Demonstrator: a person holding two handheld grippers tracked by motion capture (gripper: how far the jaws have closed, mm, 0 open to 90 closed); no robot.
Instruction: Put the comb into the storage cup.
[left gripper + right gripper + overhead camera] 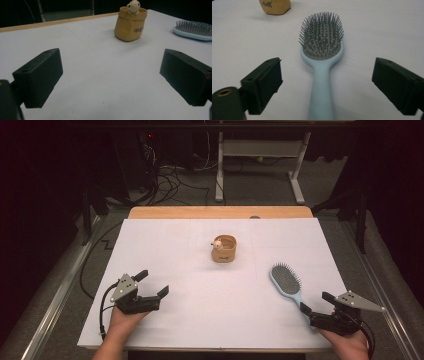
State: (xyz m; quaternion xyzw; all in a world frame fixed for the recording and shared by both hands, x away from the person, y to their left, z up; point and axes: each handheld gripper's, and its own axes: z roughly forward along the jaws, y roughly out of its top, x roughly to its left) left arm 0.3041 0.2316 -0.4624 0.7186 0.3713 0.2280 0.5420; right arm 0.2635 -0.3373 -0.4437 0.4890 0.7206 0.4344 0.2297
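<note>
Pale-blue hairbrush (321, 75) handle lies between the wide-open right tongs (327, 87), untouched; closing off-centre could skid it across the table (200, 320). Left tongs (152, 284) gape empty.

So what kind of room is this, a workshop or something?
Probably a lab or recording studio rather than a home: a table under a plain white sheet, dark surroundings, loose cables on the carpet behind, and a bare desk frame beyond.
</note>
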